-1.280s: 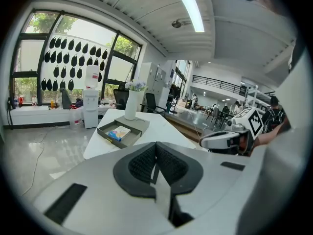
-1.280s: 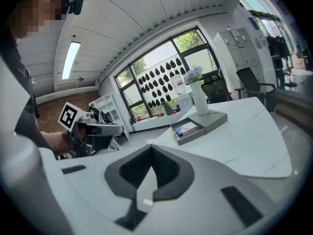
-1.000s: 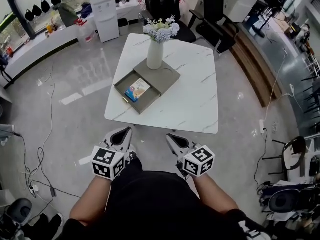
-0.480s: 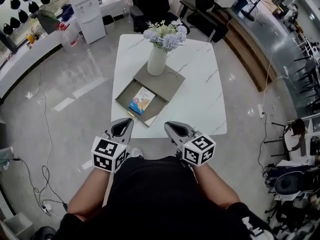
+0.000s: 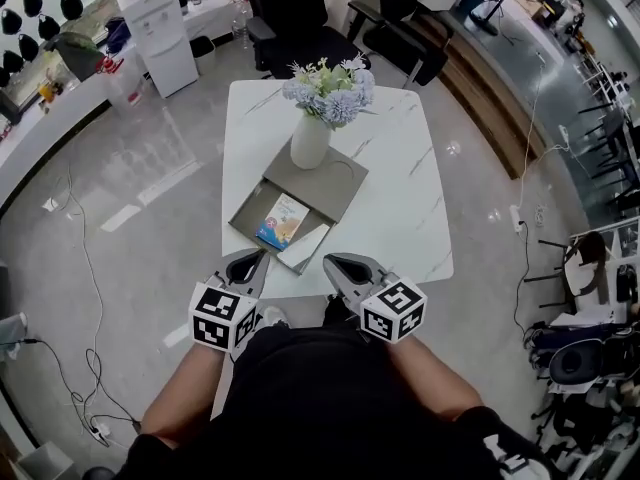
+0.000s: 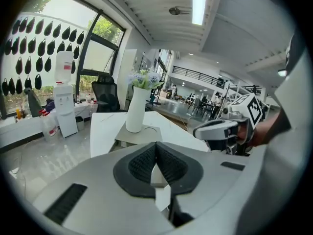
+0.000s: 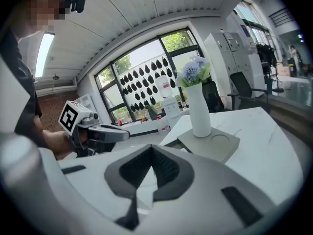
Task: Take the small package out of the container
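While the package [image 5: 282, 220] lies in the container [image 5: 325, 184], both hand-held grippers [image 5: 260, 257] [image 5: 329, 261] are closed

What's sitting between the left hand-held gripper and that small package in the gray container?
In the head view, only the gray container's near wall separates the left hand-held gripper from the small package; nothing else stands there.

One counter [image 5: 400, 203] carries one vase [image 5: 309, 140], one container [image 5: 325, 183] and one package [image 5: 282, 220]. Two grippers show at its near edge: the left gripper [image 5: 256, 258] and the right gripper [image 5: 331, 261]. Beyond its far edge stand two chairs [image 5: 292, 13] [image 5: 398, 8] and one water dispenser [image 5: 155, 28].
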